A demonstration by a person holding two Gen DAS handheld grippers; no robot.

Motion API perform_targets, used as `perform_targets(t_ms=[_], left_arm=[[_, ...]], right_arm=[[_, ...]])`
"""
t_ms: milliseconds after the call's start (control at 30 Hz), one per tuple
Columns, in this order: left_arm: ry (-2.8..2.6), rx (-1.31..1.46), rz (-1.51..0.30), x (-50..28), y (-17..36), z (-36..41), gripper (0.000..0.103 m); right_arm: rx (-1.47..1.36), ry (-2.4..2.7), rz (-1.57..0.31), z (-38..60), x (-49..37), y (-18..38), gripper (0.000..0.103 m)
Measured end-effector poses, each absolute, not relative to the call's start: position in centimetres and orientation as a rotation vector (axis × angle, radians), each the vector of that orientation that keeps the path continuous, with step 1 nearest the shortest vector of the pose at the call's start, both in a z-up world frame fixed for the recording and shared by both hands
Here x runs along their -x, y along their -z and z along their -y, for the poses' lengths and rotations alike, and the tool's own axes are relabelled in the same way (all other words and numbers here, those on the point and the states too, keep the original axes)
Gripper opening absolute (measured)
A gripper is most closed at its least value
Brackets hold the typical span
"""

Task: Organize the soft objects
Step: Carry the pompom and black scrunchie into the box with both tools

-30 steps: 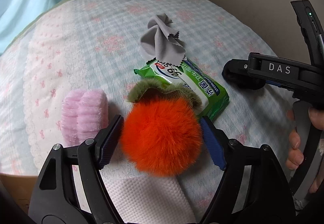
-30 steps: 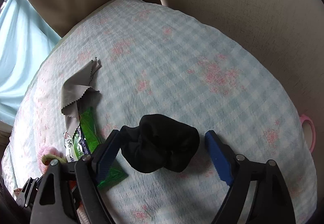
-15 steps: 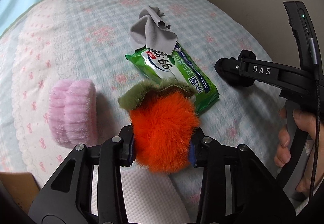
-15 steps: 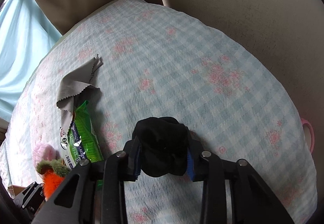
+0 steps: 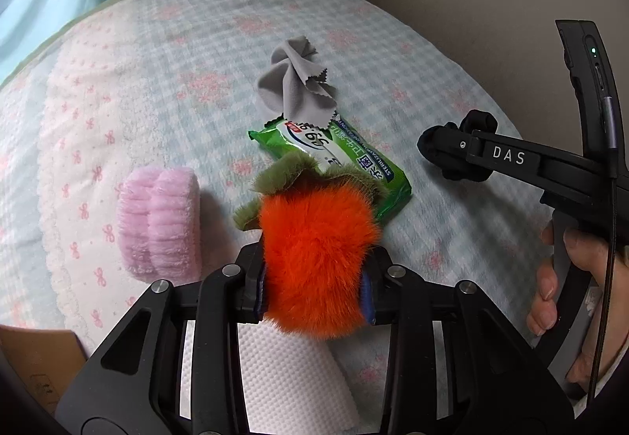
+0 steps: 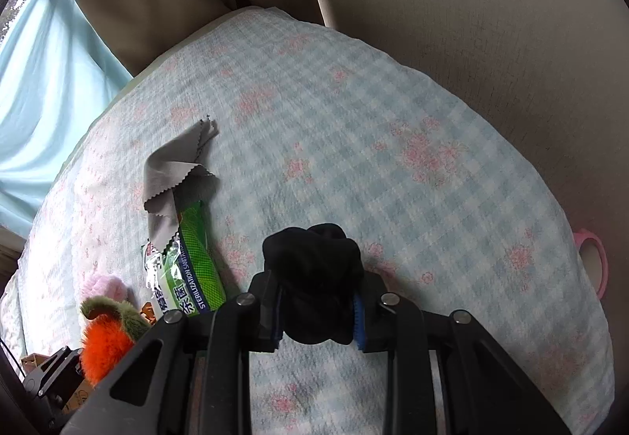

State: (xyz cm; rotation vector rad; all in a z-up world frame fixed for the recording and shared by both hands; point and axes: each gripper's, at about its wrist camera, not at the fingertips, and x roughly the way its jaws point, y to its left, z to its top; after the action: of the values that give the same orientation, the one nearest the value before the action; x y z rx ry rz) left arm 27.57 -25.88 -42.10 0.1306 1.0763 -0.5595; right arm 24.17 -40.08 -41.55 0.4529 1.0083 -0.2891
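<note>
In the left wrist view an orange furry plush with a green leafy top [image 5: 314, 238] sits squeezed between the blue pads of my left gripper [image 5: 312, 293], whose jaws are closing and press into the fur. The same plush [image 6: 104, 344] shows at the lower left of the right wrist view. My right gripper [image 6: 317, 319] has a black scrunchie [image 6: 312, 262] bunched between its pads, and its jaws are closing too. That gripper [image 5: 444, 152] also appears at the right of the left wrist view, held by a person's hand [image 5: 570, 277].
On the checked blue and pink blanket [image 6: 393, 120] lie a pink fluffy band [image 5: 157, 222], a green wipes pack [image 5: 346, 155] and a crumpled grey cloth [image 5: 293, 85]. A white paper roll [image 5: 291, 376] lies under my left gripper. Beige cushions [image 6: 471, 22] rise behind; a pink ring [image 6: 593, 262] sits at the right edge.
Both grippers stood wide around their objects a second ago. Both have since closed, squeezing the orange plush and the black scrunchie narrower. Neither hand has shifted much.
</note>
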Motion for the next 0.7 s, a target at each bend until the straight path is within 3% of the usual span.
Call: perform_targets(t_ms=[333,700], left_arm=[[0.546,-0.097,-0.997,-26.2,36.5,25.3,0.03],[0.463,-0.005,-0.836,-23.4,24.4,21.5,0.03]], right_arm=[[-0.436,0.278,-0.938,39.7,-21.6,35.5,0.024],[-0.358,0.2,-0.866,36.5,-19.3,23.2,0.024]])
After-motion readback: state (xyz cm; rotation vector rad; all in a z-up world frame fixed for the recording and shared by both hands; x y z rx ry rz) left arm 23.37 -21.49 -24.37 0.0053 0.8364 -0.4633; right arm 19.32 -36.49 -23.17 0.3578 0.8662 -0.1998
